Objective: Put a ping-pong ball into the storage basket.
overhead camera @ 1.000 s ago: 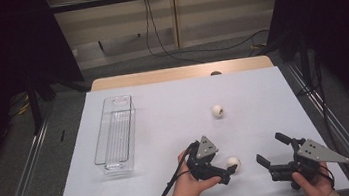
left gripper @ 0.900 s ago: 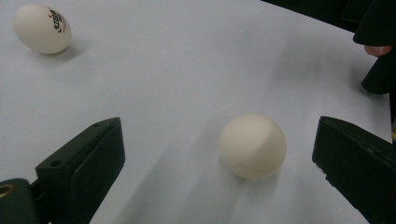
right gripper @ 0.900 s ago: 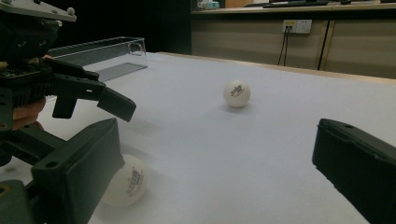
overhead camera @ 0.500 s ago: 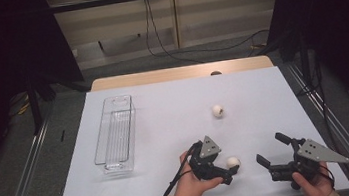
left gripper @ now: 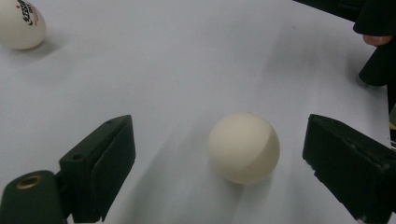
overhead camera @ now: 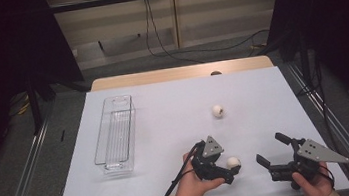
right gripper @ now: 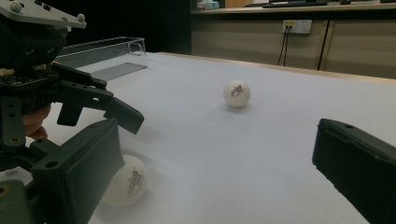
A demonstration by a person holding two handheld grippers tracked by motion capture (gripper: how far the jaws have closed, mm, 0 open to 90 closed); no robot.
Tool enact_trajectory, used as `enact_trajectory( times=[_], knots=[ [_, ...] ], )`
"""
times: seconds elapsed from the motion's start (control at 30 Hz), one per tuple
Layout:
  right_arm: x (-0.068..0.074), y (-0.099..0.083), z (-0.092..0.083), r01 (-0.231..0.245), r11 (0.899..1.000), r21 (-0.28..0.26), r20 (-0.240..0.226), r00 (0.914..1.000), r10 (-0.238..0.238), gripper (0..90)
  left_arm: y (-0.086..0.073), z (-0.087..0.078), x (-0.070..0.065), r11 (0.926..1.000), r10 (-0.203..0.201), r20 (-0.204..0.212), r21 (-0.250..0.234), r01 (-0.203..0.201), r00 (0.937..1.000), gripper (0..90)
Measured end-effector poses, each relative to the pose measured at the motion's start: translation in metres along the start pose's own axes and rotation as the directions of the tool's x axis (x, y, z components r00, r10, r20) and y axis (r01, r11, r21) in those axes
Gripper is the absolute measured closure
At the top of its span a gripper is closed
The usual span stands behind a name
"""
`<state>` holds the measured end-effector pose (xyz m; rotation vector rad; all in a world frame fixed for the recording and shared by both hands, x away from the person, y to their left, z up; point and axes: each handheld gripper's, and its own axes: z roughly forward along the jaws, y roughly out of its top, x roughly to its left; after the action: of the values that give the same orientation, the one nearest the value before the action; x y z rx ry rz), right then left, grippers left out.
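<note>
The left gripper has just been closing its jaws around a white ball on the table, pads not yet touching it. The right gripper rests nearby, jaws apart and empty. A second ball lies farther off; a clear tray stands well left.

A cream-white ball lay plain on its visible side near the front edge of the white table. The second white ball, nearer the middle, bore small dark print. The left gripper and right gripper were black, each topped by a grey plate. The bin by the left edge was clear.
</note>
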<state>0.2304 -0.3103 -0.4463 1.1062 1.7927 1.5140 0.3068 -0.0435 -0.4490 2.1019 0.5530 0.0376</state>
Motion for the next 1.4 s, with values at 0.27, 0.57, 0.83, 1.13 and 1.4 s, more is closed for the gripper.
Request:
enact_trajectory(
  times=[0.27,0.57,0.83,1.13,1.4],
  knots=[
    [0.000,0.000,0.000,-0.002,1.000,0.000,0.000,1.0000,0.002,0.7,-0.001,0.004,0.001,0.9996,0.012,0.014,0.025,-0.012,0.9998,15.2],
    [0.000,0.000,0.000,-0.002,1.000,0.001,0.000,1.0000,0.002,0.7,0.000,0.008,-0.001,0.9986,0.023,0.024,0.047,-0.024,0.9994,18.6],
    [0.000,0.000,0.000,-0.006,1.000,0.000,0.001,1.0000,0.006,0.8,0.000,0.010,-0.001,0.9975,0.029,0.027,0.064,-0.031,0.9992,21.4],
    [0.000,0.000,0.000,-0.006,1.000,0.000,0.001,1.0000,0.006,0.8,-0.001,0.013,-0.002,0.9958,0.034,0.028,0.085,-0.036,0.9990,24.7],
    [0.000,0.000,0.000,-0.004,1.000,0.002,0.001,1.0000,0.004,0.8,-0.001,0.015,-0.003,0.9948,0.034,0.034,0.095,-0.037,0.9988,27.3]
  ],
)
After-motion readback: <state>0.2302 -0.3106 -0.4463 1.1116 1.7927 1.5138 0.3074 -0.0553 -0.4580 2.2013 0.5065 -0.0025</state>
